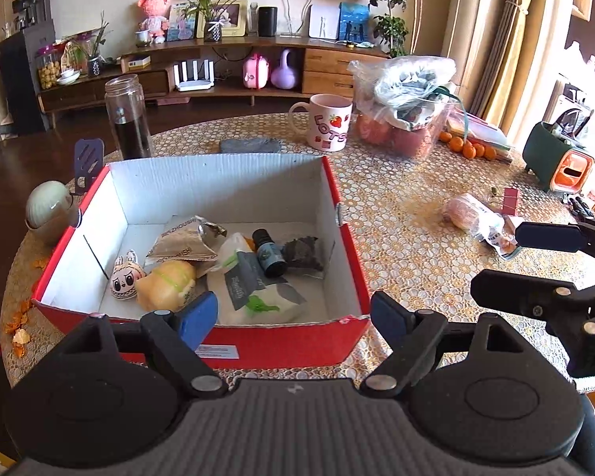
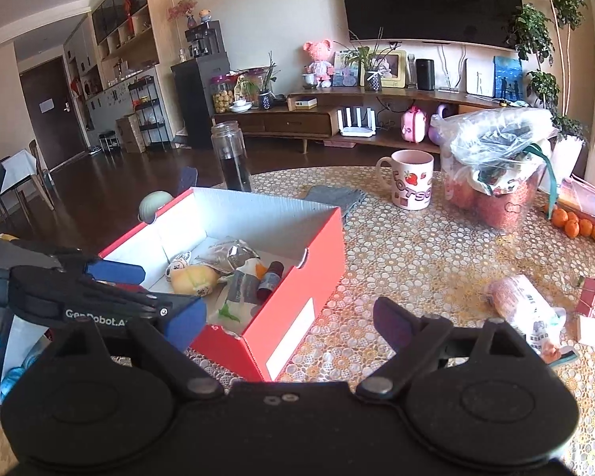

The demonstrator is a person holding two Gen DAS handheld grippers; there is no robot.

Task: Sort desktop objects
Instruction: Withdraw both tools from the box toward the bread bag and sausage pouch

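Note:
A red cardboard box (image 1: 349,246) with a white inside sits on the table; it also shows in the right wrist view (image 2: 321,246). In it lie a small bunny toy (image 1: 123,277), a yellow plush (image 1: 166,285), a foil packet (image 1: 186,242), a dark dropper bottle (image 1: 269,253), a white pouch (image 1: 254,293) and a dark tea bag (image 1: 305,254). My left gripper (image 1: 293,317) is open and empty over the box's near wall. My right gripper (image 2: 289,321) is open and empty just right of the box. A wrapped snack pack (image 2: 531,309) lies on the table to the right.
A pink mug (image 1: 329,123), a glass bottle (image 1: 129,119), a grey cloth (image 1: 250,145), a plastic bag of fruit (image 1: 404,111), small oranges (image 1: 468,146), a green container (image 1: 555,162) and a small red card (image 2: 589,295) are on the table. A round white-green object (image 1: 47,210) sits left of the box.

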